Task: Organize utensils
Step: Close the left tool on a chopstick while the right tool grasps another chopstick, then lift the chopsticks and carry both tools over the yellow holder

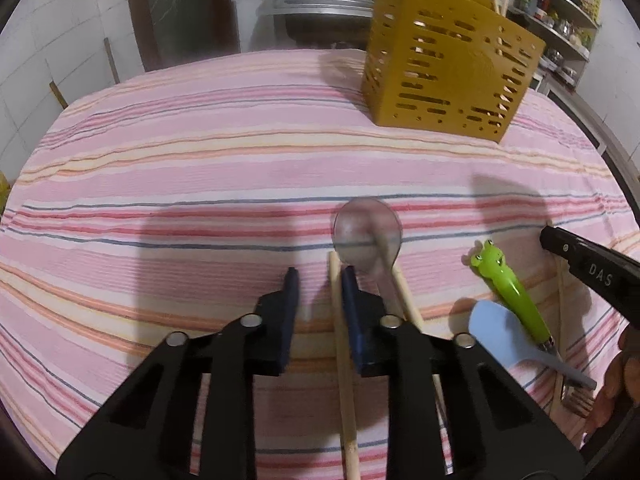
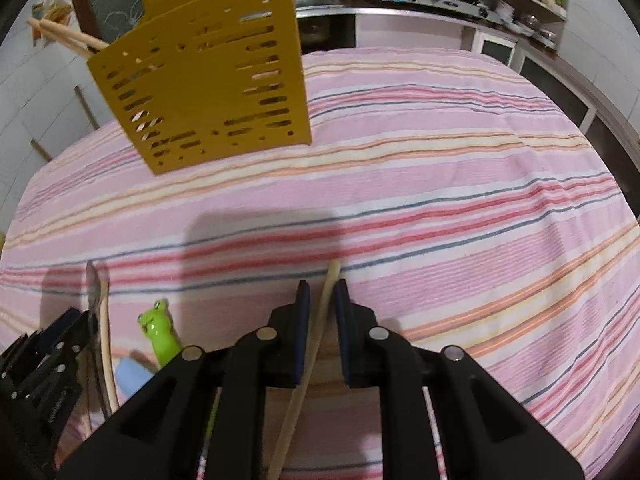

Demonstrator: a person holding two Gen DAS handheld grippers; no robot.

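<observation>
- Pink striped cloth (image 1: 200, 184) covers the table in the left wrist view; a yellow holder (image 1: 448, 72) with slots stands at the far side, with wooden sticks rising out of its top.
- Left gripper (image 1: 318, 292) is low over the cloth, jaws narrowed with a gap between them; a chopstick (image 1: 343, 360) lies in this gap against the right finger, and I cannot tell if both pads press it.
- Just ahead lies a clear spoon (image 1: 366, 232), its handle going back beside the right finger, and a second chopstick (image 1: 408, 300) lies along it.
- To the right are a green frog handle (image 1: 508, 284), a pale blue spatula (image 1: 494, 332) and a fork (image 1: 576, 400), close together; the right gripper's black finger (image 1: 588, 264) enters from the edge.
- Right wrist view: the right gripper (image 2: 323, 300) has its jaws close together around a chopstick (image 2: 316, 344), which runs between the pads and sticks out past the tips.
- Holder (image 2: 208, 76) is far to the left here, well apart from the gripper.
- At the left edge are the frog handle (image 2: 160, 332), the spatula (image 2: 130, 376) and the left gripper (image 2: 52, 360).
</observation>
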